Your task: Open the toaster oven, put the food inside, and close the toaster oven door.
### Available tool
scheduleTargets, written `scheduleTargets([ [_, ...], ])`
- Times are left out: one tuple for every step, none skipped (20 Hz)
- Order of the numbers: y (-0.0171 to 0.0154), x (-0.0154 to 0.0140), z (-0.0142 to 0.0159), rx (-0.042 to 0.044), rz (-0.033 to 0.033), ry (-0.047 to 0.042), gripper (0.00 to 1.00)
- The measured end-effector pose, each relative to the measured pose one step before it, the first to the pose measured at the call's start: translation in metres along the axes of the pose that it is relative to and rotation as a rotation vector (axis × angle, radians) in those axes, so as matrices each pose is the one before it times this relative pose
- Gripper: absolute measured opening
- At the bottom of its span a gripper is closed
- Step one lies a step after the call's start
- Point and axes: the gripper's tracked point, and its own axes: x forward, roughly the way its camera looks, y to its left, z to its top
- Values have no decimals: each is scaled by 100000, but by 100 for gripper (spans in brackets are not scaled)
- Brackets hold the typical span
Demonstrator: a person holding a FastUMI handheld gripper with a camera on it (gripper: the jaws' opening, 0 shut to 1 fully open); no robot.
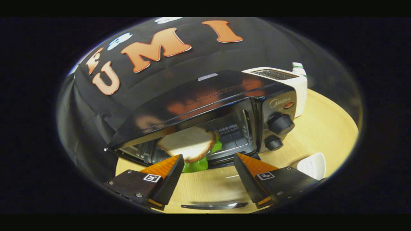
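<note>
Sandwich point(188, 143) in open Midea toaster oven point(205, 109), gripper point(208, 166) jaws apart, empty

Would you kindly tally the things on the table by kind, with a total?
Appliances: 2, toaster oven, white toaster
Food: 1, sandwich
Dishes: 1, white plate
Bottles: 1, white bottle
Total: 5
The gripper is open, fingers just short of the sandwich.
</note>
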Motion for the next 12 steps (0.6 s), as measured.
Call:
scheduleTargets([
  [74,-1167,-581,-2199,1345,1498,93],
  [109,-949,-637,-2466,997,1095,93],
  [163,-936,-672,-3096,1810,841,93],
  [450,-752,-1050,-2594,2517,1861,93],
  [174,-585,-1851,-1894,2049,4987,93],
  [-33,-577,-1955,-2097,1146,5748,93],
  [-24,-310,-1617,-1521,88,2847,94],
  [-97,-214,-1086,-880,-866,740,94],
  [-226,-216,-709,-467,-827,764,94],
  [-262,-536,-616,-504,-241,1303,94],
  [77,-637,-686,-1142,257,593,94],
  [12,-604,-920,-1577,-910,820,94],
])
